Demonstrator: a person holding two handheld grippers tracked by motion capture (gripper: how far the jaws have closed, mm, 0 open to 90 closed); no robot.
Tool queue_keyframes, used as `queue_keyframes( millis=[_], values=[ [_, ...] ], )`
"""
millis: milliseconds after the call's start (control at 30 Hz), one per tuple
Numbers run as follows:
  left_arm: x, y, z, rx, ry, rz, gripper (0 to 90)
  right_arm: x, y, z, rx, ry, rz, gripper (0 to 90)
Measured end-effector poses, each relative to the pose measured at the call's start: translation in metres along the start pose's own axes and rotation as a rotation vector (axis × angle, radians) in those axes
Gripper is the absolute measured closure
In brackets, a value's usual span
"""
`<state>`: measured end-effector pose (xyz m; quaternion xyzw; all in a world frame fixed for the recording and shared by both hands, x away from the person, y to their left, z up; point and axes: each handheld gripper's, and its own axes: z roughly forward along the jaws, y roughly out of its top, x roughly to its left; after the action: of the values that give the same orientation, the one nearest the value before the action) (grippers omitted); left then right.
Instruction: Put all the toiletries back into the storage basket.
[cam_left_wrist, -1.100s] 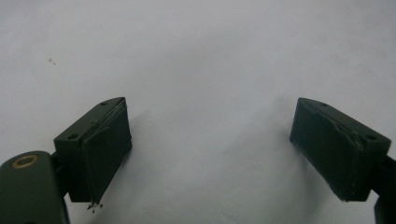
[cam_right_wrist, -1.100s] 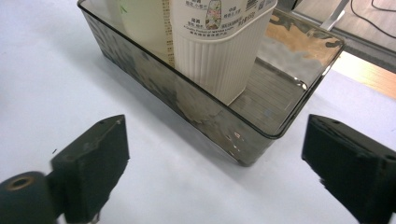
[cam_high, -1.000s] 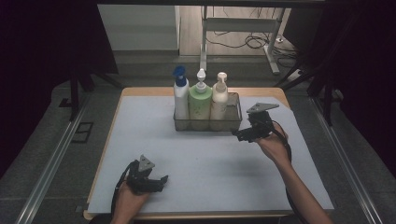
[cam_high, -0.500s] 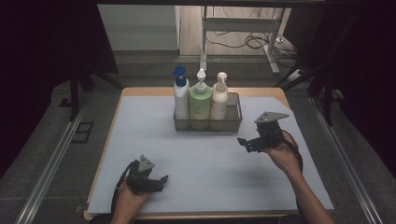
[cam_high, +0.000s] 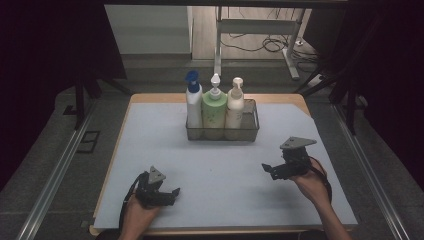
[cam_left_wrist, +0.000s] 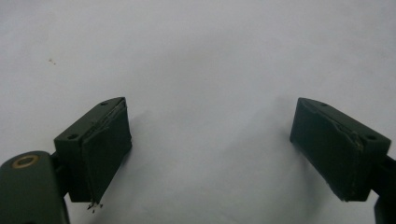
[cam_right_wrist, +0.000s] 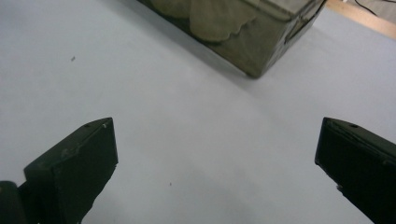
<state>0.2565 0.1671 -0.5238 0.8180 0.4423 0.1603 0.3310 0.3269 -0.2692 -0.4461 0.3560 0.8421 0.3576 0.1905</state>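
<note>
Tools spread wide and empty over the pale desk (cam_high: 150, 130).
Left tool (cam_high: 167, 192) sits at 7 o'clock, right tool (cam_high: 270, 169) at 4 o'clock, both well apart from the wire basket (cam_high: 222, 134) at 12 o'clock holding three pump bottles (cam_high: 215, 107) upright.

White mat (cam_high: 220, 165) on wooden table (cam_high: 150, 98), cables (cam_high: 260, 45) on floor behind, metal rails (cam_high: 55, 175) at sides
</note>
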Motion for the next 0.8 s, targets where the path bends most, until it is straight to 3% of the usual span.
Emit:
queue_keyframes(
  millis=[467,567,800],
  values=[
    [0.0,0.0,0.0,-0.001,0.001,-0.001,12.1,0.012,-0.055,0.014,0.007,0.008,0.047,0.0],
    [0.0,0.0,0.0,-0.001,0.001,-0.001,12.1,0.013,-0.065,0.019,0.016,-0.003,0.038,0.0],
    [0.0,0.0,0.0,-0.001,0.002,0.0,12.1,0.013,-0.074,0.029,0.062,0.006,0.051,0.2]
  ],
)
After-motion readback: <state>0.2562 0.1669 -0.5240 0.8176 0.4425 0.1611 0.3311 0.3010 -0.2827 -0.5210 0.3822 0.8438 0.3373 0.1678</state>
